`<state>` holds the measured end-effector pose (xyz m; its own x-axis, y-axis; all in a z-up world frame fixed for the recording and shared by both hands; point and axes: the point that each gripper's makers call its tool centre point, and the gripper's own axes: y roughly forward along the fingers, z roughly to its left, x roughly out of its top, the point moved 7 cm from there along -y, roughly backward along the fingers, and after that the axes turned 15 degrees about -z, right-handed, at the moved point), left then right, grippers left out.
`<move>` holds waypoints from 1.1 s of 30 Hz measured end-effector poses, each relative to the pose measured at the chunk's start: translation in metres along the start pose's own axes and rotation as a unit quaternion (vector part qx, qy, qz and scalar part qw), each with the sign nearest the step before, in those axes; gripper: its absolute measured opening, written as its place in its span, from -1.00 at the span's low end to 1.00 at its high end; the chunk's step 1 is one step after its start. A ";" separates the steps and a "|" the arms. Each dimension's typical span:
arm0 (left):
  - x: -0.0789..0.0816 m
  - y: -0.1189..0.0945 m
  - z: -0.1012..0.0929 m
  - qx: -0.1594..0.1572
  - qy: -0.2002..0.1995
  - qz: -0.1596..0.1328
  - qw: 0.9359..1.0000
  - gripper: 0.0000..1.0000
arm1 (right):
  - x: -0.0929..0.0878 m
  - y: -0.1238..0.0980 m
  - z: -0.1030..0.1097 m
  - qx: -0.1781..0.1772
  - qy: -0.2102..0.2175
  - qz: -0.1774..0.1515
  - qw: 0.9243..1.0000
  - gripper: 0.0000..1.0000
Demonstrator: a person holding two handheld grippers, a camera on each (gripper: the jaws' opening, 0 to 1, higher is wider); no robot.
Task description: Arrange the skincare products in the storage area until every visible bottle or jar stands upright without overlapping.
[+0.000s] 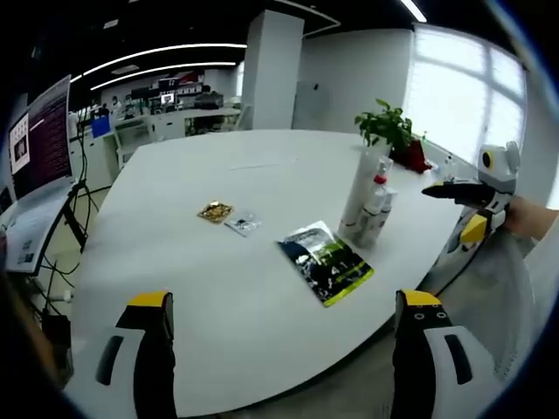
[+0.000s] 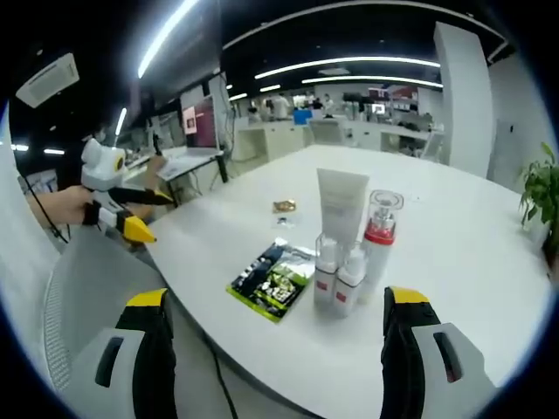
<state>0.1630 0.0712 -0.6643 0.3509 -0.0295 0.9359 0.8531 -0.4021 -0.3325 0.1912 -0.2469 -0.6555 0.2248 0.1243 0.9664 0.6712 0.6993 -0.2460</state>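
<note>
Left gripper [image 1: 284,349] black fingers [image 1: 153,349], yellow tips, right gripper [image 2: 272,349] alike

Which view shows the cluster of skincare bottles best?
The right gripper view: the skincare bottles stand upright near centre, each one separable. In the left gripper view the same cluster sits farther off toward the right, smaller, its bottles overlapping one another.
</note>
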 end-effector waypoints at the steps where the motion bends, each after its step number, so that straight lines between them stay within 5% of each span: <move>1: -0.001 0.000 0.000 0.001 0.001 0.002 1.000 0.97 | 0.000 0.001 0.002 0.002 -0.001 0.002 1.000 0.99; 33: -0.017 0.022 0.001 -0.013 -0.016 0.043 0.999 0.94 | -0.005 0.001 0.001 0.005 -0.012 0.022 1.000 0.99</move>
<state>0.1758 0.0639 -0.6879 0.4350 -0.0358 0.8997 0.8094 -0.4222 -0.4081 0.1900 -0.2458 -0.6606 0.2359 0.1719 0.9564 0.6538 0.7001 -0.2871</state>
